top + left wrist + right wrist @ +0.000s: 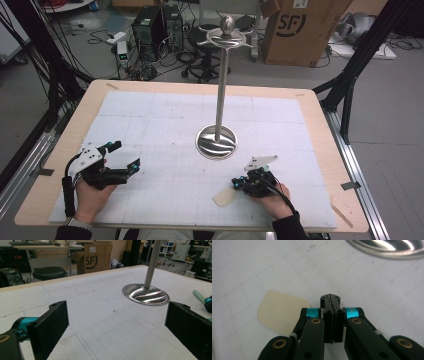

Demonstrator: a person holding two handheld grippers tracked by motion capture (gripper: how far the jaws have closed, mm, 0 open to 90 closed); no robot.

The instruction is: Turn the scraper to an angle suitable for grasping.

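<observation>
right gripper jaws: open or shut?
Shut. In the right gripper view, the right gripper has its two black jaws pressed together with no gap, nothing visibly between them; the cream spatula blade lies beside them.

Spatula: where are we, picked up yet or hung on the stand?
Nothing looks done yet: the stand has bare hooks. In hand: the right gripper has its jaws shut just beside the cream spatula, which lies flat on the mat; whether it grips the handle can't be told. The left gripper waits open. Lifting and hanging probably remain.
</observation>
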